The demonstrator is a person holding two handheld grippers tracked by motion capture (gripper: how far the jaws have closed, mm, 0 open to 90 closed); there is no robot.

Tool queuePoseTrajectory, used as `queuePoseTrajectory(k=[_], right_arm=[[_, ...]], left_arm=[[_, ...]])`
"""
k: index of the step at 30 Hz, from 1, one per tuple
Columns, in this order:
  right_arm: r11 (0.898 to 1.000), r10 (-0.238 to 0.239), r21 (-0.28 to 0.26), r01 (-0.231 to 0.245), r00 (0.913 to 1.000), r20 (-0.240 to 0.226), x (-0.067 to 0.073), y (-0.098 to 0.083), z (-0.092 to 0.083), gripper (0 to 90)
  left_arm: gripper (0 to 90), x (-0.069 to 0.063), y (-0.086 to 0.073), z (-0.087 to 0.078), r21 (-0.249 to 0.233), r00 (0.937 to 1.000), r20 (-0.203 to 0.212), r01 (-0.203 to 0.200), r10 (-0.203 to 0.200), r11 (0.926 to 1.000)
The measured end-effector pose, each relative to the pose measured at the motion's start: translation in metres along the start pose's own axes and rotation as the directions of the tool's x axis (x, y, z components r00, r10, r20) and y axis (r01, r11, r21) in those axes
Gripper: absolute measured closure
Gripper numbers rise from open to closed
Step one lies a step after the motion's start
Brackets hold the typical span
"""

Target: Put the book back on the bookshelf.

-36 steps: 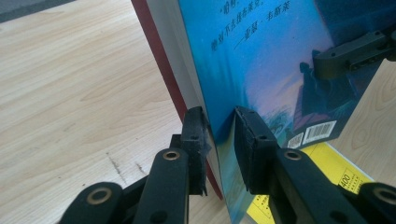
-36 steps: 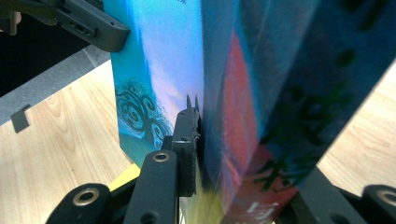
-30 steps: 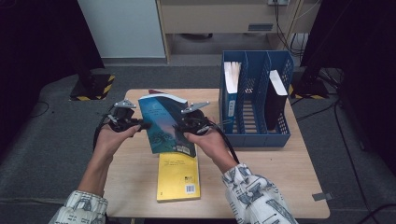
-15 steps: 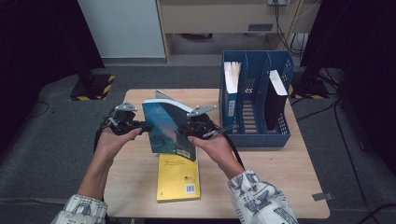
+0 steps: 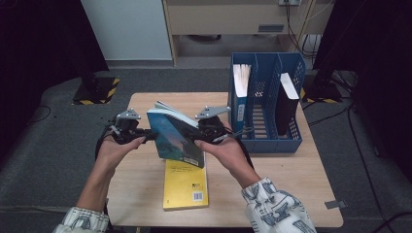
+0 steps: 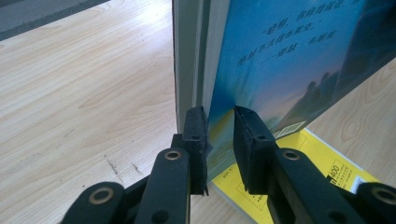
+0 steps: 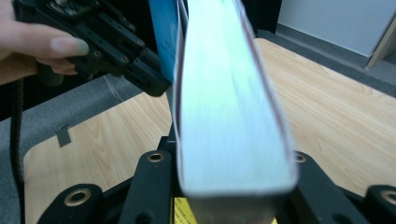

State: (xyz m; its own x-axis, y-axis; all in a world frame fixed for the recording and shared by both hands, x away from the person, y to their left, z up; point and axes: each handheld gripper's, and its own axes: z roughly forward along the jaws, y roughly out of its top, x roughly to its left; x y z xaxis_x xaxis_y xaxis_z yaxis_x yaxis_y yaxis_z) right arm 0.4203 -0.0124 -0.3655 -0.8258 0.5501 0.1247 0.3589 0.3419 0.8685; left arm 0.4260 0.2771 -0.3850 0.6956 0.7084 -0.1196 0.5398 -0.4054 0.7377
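A blue-covered book (image 5: 175, 138) is held up off the table between my two grippers, tilted, its pages fanning slightly at the top. My left gripper (image 5: 145, 135) comes in from the left. In the left gripper view it (image 6: 219, 128) is shut on the edge of the book's blue cover (image 6: 289, 60), with the page block just outside one jaw. My right gripper (image 5: 198, 137) is shut on the opposite side. In the right gripper view the thick page block (image 7: 229, 116) sits between its jaws and hides the tips. A yellow book (image 5: 187, 184) lies flat beneath.
A wooden table (image 5: 291, 194) carries a blue file rack (image 5: 265, 141) at the right, holding a white-paged book (image 5: 241, 77) and a black binder (image 5: 286, 102). The left hand and its gripper (image 7: 116, 51) appear beyond the book in the right gripper view. Dark floor surrounds the table.
The right hand has risen a little with the blue book, which now stands more upright. The left hand has hardly moved.
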Motion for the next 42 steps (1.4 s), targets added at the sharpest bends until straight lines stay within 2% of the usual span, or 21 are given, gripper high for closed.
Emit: queuePoseTrajectory(k=[4,9,13,18,20,24,30,31,33,39,42], right_arm=[[1.000,-0.026,0.010,0.026,0.9996,-0.007,0.002,0.007,-0.001,68.7],[0.999,-0.036,0.015,0.036,0.9993,-0.005,0.004,0.011,0.000,66.8],[0.999,-0.042,0.016,0.043,0.9990,-0.013,0.004,0.013,0.001,64.5],[0.999,-0.050,0.016,0.050,0.9986,-0.016,0.004,0.015,0.004,68.0],[0.998,-0.064,0.017,0.064,0.9978,-0.015,0.004,0.017,0.006,70.4],[0.997,-0.067,0.023,0.067,0.9976,-0.020,0.003,0.017,0.005,70.8],[0.997,-0.065,0.026,0.066,0.9975,-0.028,0.003,0.017,0.006,70.3],[0.998,-0.063,0.025,0.063,0.9976,-0.028,0.003,0.017,0.006,70.2],[0.998,-0.063,0.025,0.063,0.9977,-0.027,0.002,0.017,0.006,69.9],[0.998,-0.055,0.025,0.056,0.9980,-0.030,0.003,0.017,0.007,67.7],[0.998,-0.060,0.033,0.060,0.9979,-0.026,0.003,0.017,0.007,64.7]], left_arm=[[74.1,0.000,-0.001,0.000,-0.006,1.0000,-0.002,0.006,-0.006,1.0000],[73.1,-0.002,0.000,0.002,-0.010,0.9997,-0.023,0.006,-0.006,0.9999],[72.2,-0.001,-0.002,0.003,-0.023,0.9997,-0.022,0.006,-0.007,0.9997],[70.6,-0.001,-0.006,0.006,-0.032,0.9997,-0.024,0.009,-0.010,0.9995],[66.7,-0.002,-0.009,0.007,-0.035,0.9995,-0.028,0.013,-0.014,0.9993],[53.2,-0.007,-0.029,0.014,-0.037,0.9968,-0.077,0.019,-0.022,0.9991],[40.2,-0.016,-0.081,0.031,-0.031,0.9913,-0.112,0.067,-0.070,0.9973],[37.8,-0.017,-0.094,0.036,-0.020,0.9894,-0.119,0.081,-0.083,0.9965],[35.0,-0.019,-0.106,0.038,-0.007,0.9857,-0.139,0.094,-0.094,0.9955],[19.3,-0.018,-0.119,0.032,-0.024,0.9703,-0.207,0.123,-0.125,0.9921],[12.3,-0.013,-0.128,0.033,0.002,0.9663,-0.222,0.134,-0.130,0.9910]])
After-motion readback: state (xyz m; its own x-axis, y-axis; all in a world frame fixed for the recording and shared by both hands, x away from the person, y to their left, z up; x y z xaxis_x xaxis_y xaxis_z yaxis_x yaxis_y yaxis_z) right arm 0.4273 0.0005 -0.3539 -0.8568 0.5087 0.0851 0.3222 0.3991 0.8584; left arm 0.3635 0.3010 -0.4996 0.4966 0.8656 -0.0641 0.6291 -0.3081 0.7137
